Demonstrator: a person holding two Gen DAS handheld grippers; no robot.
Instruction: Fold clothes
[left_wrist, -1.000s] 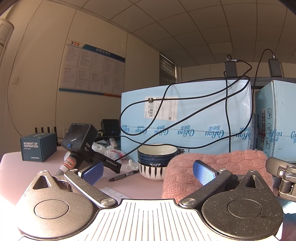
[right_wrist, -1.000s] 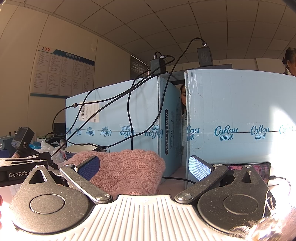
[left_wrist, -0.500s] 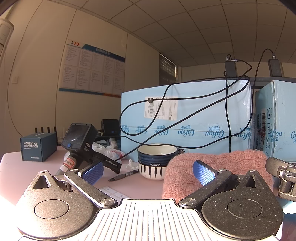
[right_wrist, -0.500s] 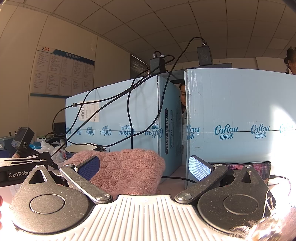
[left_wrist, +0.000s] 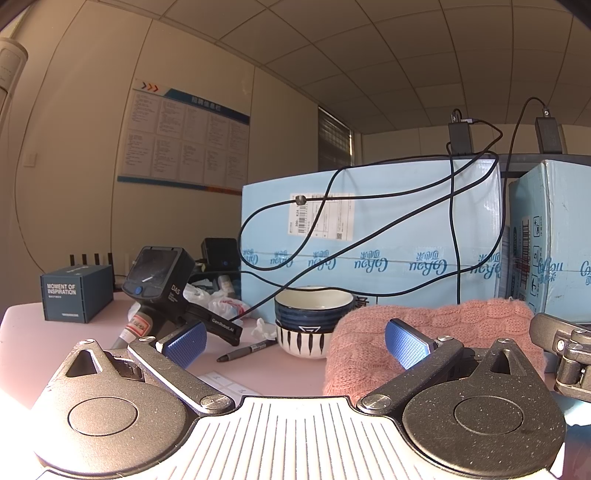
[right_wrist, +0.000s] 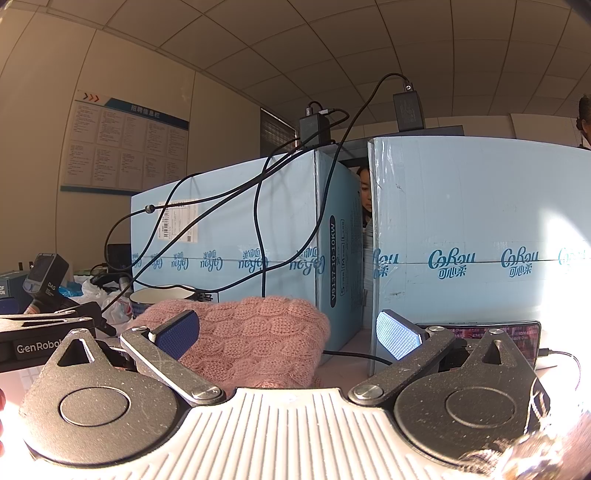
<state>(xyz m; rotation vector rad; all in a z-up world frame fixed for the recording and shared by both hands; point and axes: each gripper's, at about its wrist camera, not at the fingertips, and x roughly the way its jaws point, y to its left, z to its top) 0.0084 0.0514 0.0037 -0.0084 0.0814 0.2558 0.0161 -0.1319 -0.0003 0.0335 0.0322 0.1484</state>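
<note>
A pink cable-knit sweater (left_wrist: 461, 325) lies in a folded bundle on the pale table; it also shows in the right wrist view (right_wrist: 258, 332). My left gripper (left_wrist: 295, 341) is open and empty, low at the table's level, with its right pad in front of the sweater's left end. My right gripper (right_wrist: 288, 332) is open and empty, its left pad in front of the sweater's left part. Both sit just short of the bundle.
Two stacked striped bowls (left_wrist: 312, 319), a black marker (left_wrist: 245, 350), a spare gripper device (left_wrist: 166, 291) and a dark box (left_wrist: 75, 291) lie to the left. Tall light-blue cartons (right_wrist: 240, 240) with black cables stand behind. A phone (right_wrist: 498, 332) leans at right.
</note>
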